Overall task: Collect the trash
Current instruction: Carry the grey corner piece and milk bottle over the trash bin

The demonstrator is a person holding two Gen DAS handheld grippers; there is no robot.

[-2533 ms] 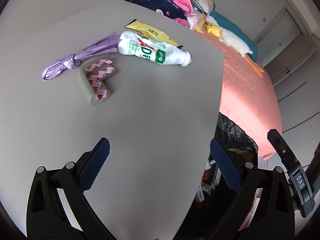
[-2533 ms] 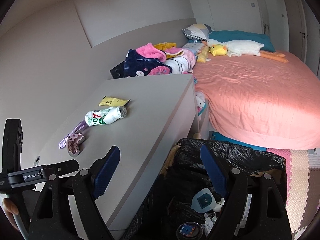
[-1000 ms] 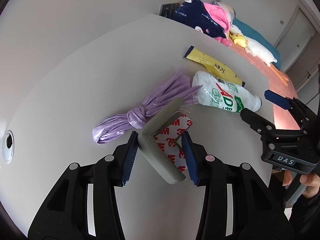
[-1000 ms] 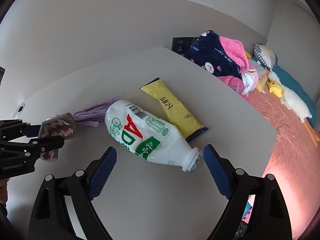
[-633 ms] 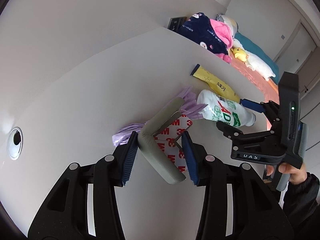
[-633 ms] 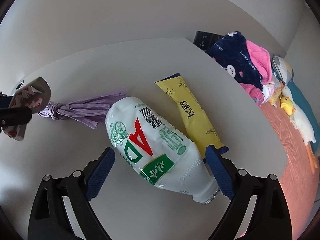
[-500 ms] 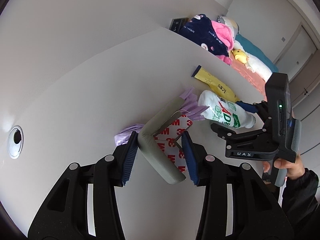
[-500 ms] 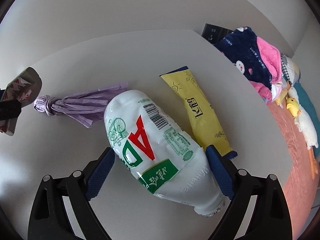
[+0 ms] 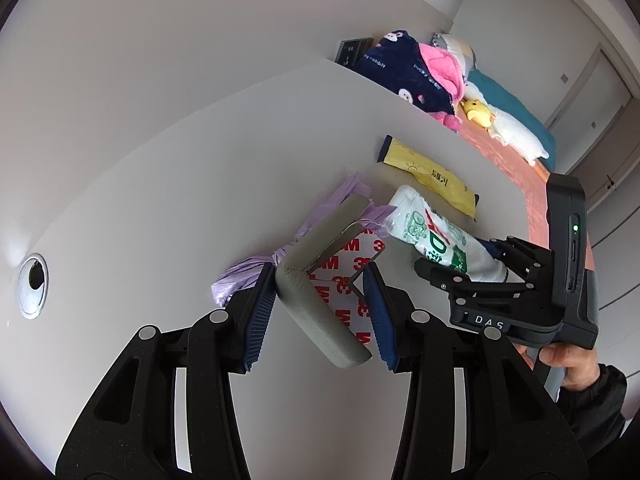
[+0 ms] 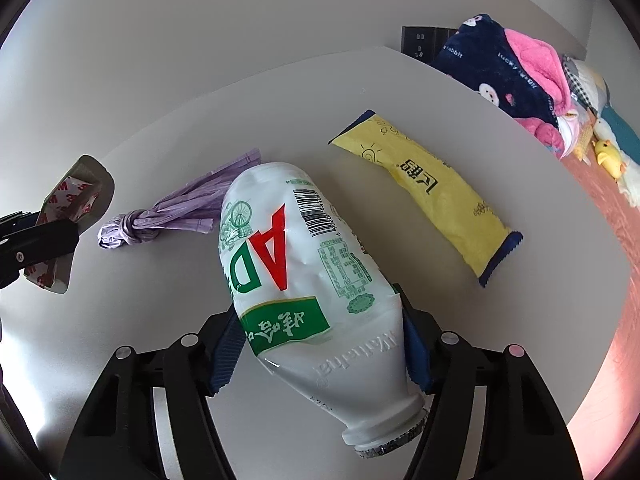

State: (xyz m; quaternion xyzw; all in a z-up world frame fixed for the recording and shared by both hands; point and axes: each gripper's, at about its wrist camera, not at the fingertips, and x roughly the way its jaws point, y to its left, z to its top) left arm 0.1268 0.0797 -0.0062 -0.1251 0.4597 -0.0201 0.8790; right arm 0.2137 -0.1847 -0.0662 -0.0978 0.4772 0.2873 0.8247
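My left gripper (image 9: 320,312) is shut on a grey L-shaped corner guard with red-and-white 3M backing (image 9: 320,300) and holds it above the white desk (image 9: 160,184); it also shows in the right wrist view (image 10: 68,216). My right gripper (image 10: 320,344) is shut on the neck end of a white AD milk bottle (image 10: 296,280), also seen in the left wrist view (image 9: 432,240). A knotted purple plastic bag (image 10: 176,212) and a yellow snack wrapper (image 10: 432,188) lie on the desk beside the bottle.
A round cable hole (image 9: 32,284) is in the desk at the left. A pile of navy and pink clothes (image 10: 512,64) sits at the desk's far end. A bed with a salmon sheet and plush toys (image 9: 516,136) lies past the desk's right edge.
My right gripper has moved in from the trash bin and closed on the milk bottle. My left gripper closed on the corner guard and lifted it off the desk.
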